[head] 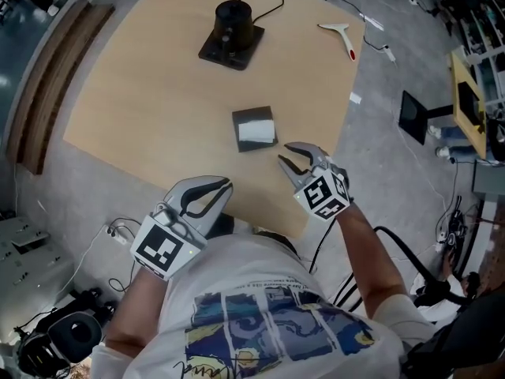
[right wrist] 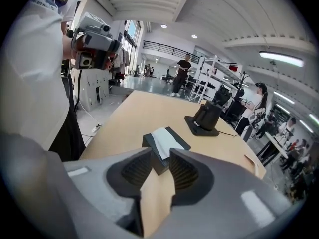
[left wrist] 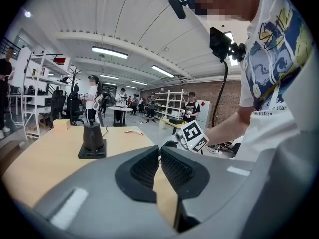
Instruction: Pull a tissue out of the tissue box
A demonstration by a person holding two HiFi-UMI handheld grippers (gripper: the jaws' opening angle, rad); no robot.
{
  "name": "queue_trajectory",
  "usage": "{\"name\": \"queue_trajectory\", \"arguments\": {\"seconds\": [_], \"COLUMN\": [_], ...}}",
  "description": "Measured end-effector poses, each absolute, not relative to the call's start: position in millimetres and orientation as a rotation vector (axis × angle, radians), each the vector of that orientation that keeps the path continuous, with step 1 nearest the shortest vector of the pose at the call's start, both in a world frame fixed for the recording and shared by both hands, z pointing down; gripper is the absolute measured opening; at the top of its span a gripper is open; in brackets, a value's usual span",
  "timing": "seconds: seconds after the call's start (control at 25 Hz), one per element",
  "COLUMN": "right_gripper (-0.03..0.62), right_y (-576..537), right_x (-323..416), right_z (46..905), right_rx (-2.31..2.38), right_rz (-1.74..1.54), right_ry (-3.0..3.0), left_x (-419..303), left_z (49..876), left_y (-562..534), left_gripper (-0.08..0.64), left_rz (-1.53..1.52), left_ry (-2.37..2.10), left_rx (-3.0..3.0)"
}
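Observation:
A dark tissue box (head: pixel 254 129) lies flat on the wooden table (head: pixel 158 93), with a white tissue (head: pixel 257 132) showing in its top slot. My right gripper (head: pixel 293 157) hovers just right of the box and nearer to me, over the table's near edge. Its jaws stand open with nothing between them. In the right gripper view the box (right wrist: pixel 149 141) and its tissue (right wrist: pixel 163 139) sit just beyond the open right gripper (right wrist: pixel 160 156). My left gripper (head: pixel 224 186) is off the table's near edge, close to my body. Its jaws are together and empty, as the left gripper (left wrist: pixel 160 151) view also shows.
A black cone-shaped device on a square base (head: pixel 231 30) with a cable stands at the table's far side. A white and red tool (head: pixel 341 34) lies at the far right corner. Cables, stands and equipment cover the floor to the right. Several people stand in the background.

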State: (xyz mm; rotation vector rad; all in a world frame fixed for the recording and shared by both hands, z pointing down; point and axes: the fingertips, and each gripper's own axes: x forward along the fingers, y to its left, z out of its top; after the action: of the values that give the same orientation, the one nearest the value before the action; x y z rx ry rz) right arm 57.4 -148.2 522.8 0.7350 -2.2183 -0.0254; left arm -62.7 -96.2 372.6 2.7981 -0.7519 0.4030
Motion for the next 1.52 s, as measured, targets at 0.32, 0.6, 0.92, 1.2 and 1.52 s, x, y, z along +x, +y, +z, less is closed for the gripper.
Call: {"name": "queue_trajectory", "arguments": {"seconds": [0.32, 0.6, 0.92, 1.2, 1.52], "right_gripper": [0.145, 0.15, 0.15, 0.113, 0.054], "right_y": [-169.5, -184.1, -195.5, -195.9, -194.4], "right_x": [44.6, 30.9, 32.6, 30.6, 27.2], "right_z": [547.2, 567.2, 587.8, 588.0, 591.4], "right_rx": [0.608, 0.475, 0.401, 0.351, 0.353], "right_rz": [-0.128, -0.251, -0.129, 0.032, 0.213], "right_ry": [-2.172, -2.112, -2.127, -2.189, -2.274], "left_x": [-66.1, -73.5, -78.0, -78.8, -75.9], "left_z": [379.3, 385.8, 392.2, 394.3, 395.2], "left_y": [-104.9, -112.5, -113.9, -115.1, -115.0], "left_gripper": [0.023, 0.023, 0.023, 0.023, 0.023], "left_rz": [0.422, 0.426, 0.436, 0.441, 0.433], "left_ry": [-0.75, -0.768, -0.788, -0.788, -0.772], "left_rx": [2.757, 2.736, 2.705, 2.688, 2.685]}}
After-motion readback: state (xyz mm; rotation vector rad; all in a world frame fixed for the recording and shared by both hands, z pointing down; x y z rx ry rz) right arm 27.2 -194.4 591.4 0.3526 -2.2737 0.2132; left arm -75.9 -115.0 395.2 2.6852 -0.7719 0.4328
